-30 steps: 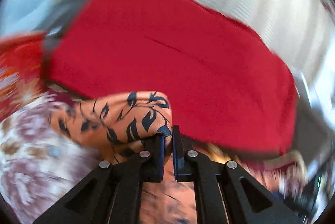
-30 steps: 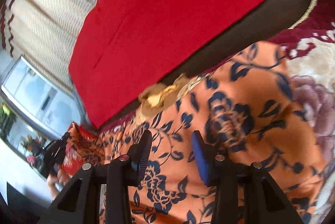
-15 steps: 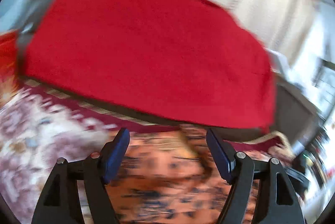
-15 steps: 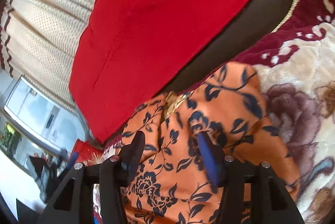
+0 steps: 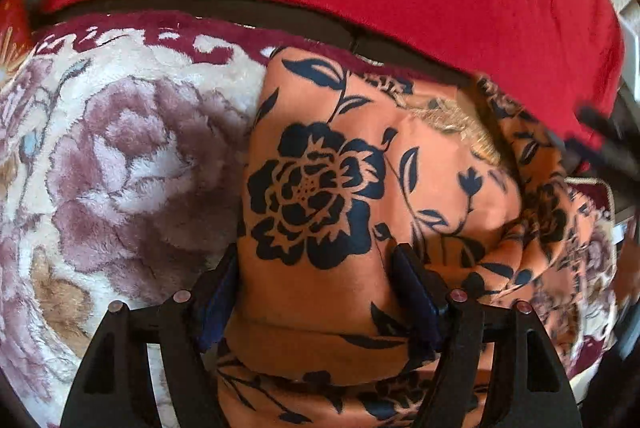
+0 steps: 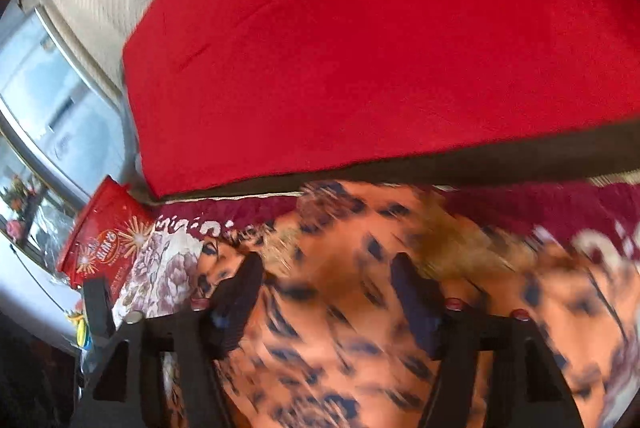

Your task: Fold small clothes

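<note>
The left gripper (image 5: 316, 288) hangs with jaws spread wide, nothing clamped, directly over the orange floral garment (image 5: 360, 195) lying on the plush floral blanket (image 5: 120, 163). The right gripper (image 6: 326, 292) is likewise agape above the same garment (image 6: 340, 328), blurred there; a red cushion (image 6: 380, 47) lies beyond.

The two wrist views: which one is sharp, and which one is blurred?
Left wrist view: sharp on the orange floral garment, blurred only at the right edge. Right wrist view: motion blur smears the garment; the red cushion stays fairly clear.
</note>
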Motion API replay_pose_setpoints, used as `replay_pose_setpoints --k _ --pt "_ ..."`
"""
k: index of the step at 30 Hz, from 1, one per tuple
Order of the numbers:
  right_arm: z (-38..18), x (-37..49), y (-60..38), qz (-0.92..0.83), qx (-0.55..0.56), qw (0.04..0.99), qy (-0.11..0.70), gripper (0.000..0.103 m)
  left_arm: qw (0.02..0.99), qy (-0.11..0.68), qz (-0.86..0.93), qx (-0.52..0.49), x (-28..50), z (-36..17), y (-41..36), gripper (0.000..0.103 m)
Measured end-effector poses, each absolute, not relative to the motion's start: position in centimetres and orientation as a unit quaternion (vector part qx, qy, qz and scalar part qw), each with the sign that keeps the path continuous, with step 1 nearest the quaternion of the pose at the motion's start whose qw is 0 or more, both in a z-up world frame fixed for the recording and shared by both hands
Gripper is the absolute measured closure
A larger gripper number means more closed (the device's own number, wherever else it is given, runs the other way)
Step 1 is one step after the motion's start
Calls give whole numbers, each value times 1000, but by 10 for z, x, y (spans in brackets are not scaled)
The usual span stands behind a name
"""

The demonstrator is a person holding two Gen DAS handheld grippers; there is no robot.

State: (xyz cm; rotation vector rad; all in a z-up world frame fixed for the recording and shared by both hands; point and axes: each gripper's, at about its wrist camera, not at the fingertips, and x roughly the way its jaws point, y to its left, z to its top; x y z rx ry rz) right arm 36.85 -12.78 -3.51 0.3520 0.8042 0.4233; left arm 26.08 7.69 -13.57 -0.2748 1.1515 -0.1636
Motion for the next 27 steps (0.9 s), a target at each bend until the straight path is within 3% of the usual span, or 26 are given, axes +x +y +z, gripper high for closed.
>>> replay_pose_setpoints --k 5,10,12,13,15,16,22,27 --pt "-38 421 -61 156 75 880 442 30 825 544 -85 -126 255 -131 73 28" --pt "-76 452 -24 30 -54 881 469 32 825 544 -90 -121 251 -128 74 28" --pt "-84 452 -29 29 -42 882 468 59 824 545 -91 -122 259 -133 76 28" --pt "-82 447 -39 43 -9 884 465 63 824 545 -91 -124 259 -134 76 28" --pt "-72 434 -56 56 16 890 452 90 824 545 -91 -122 257 -135 78 28" --pt "-64 421 -70 61 34 896 439 93 825 545 -91 -119 256 -135 78 28" --pt "-26 329 -151 96 132 923 348 93 832 540 -87 -96 243 -137 73 27" --pt "-63 259 -212 146 202 903 351 93 836 535 -94 -74 226 -136 67 27"
